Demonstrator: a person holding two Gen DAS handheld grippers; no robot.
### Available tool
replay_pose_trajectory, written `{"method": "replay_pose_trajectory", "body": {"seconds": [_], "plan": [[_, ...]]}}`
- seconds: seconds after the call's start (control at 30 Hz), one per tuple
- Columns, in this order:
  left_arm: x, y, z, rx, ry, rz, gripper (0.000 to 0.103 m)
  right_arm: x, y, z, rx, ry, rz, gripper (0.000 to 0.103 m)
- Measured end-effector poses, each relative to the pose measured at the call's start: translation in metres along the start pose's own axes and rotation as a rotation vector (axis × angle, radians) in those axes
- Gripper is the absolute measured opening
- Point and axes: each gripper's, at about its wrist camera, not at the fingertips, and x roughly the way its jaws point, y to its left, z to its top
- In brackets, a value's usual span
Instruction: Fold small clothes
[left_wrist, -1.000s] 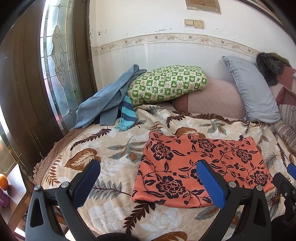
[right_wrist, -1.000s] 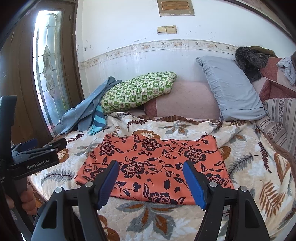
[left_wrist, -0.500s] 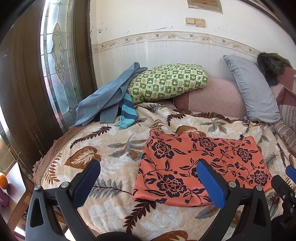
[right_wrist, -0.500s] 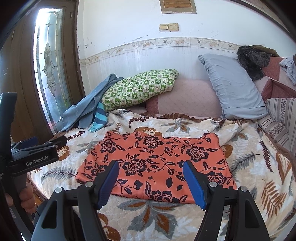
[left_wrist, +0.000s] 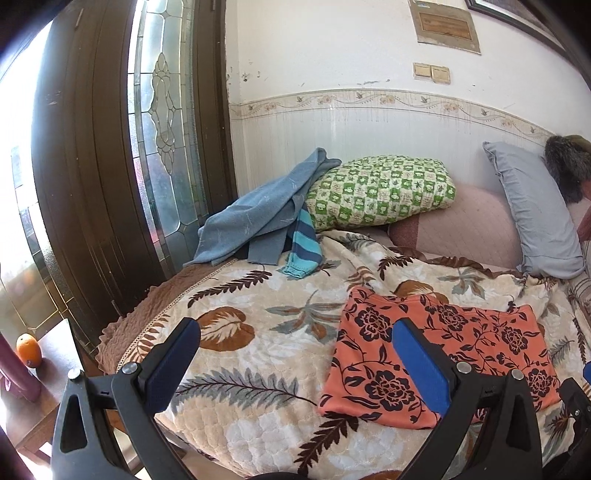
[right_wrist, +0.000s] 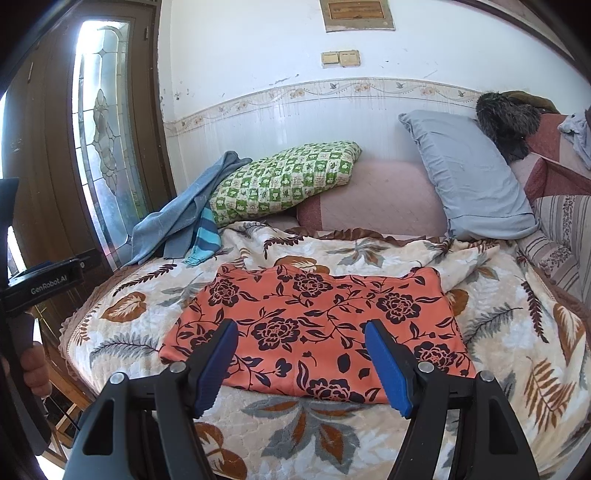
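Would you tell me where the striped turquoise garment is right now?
In both views the striped turquoise garment lies at the bed's far left, partly under the blue cloth, beside the green checked pillow.

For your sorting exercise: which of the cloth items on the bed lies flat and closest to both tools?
The orange floral garment, spread flat just ahead of both tools; the blue cloth and striped piece lie crumpled far back by the green pillow.

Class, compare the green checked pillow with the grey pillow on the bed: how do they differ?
The green checked pillow is patterned and lies nearly flat, with a blue cloth draped against it. The grey pillow is plain, stands tilted against the wall, and looks larger. Both sit at the far side of the bed, behind the orange floral garment.
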Motion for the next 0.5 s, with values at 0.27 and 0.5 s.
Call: {"method": "replay_pose_trajectory", "body": {"seconds": [0.27,0.5], "plan": [[-0.004,0.016,0.002,-0.029,-0.008,0.025,0.103,-0.003,0.004,-0.001,-0.006,-0.004,0.008,0.074],[-0.003,0.012,0.001,-0.019,0.004,0.015,0.103,-0.003,0.005,-0.002,-0.007,-0.002,0.012,0.074]]}}
